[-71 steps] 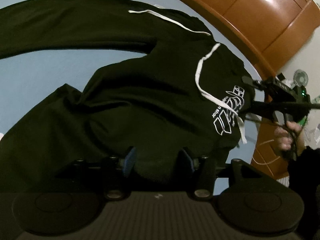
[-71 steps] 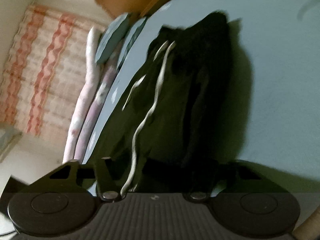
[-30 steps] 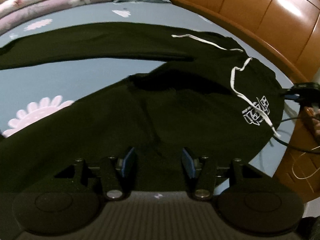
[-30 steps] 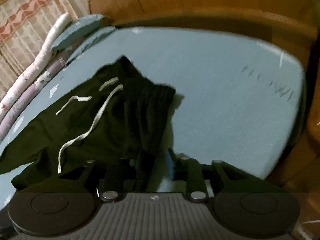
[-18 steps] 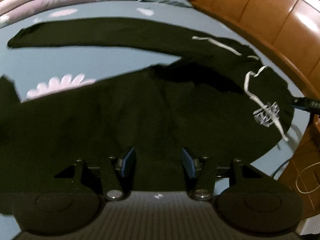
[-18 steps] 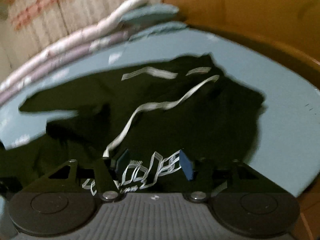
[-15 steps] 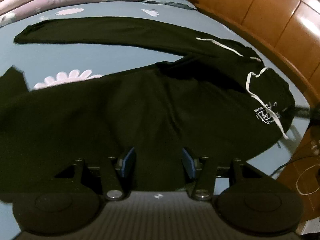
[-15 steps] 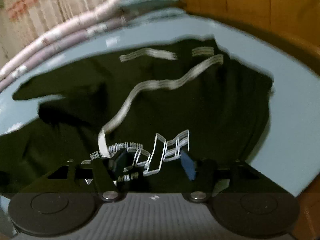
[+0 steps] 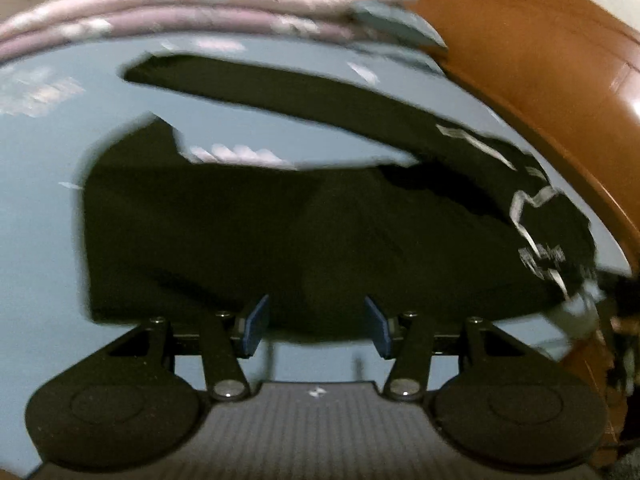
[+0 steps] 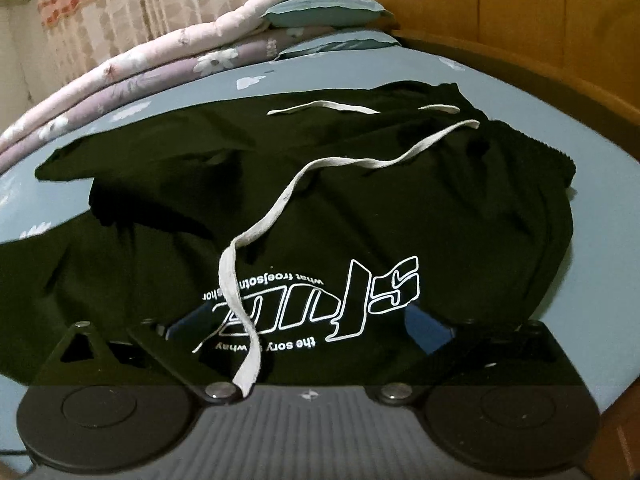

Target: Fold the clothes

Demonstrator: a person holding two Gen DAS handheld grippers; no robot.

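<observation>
The right gripper (image 10: 308,330) hangs over the waist end of the black drawstring trousers (image 10: 360,200), its jaws opening wide, the pads clear of the cloth and its white outlined logo (image 10: 320,300). The left gripper (image 9: 316,326) stands half open at the trousers' (image 9: 280,240) near edge, gripping nothing. The trousers lie spread on the pale blue flowered bedsheet (image 10: 600,208), folded pink and lilac quilts (image 10: 160,56) beyond
</observation>
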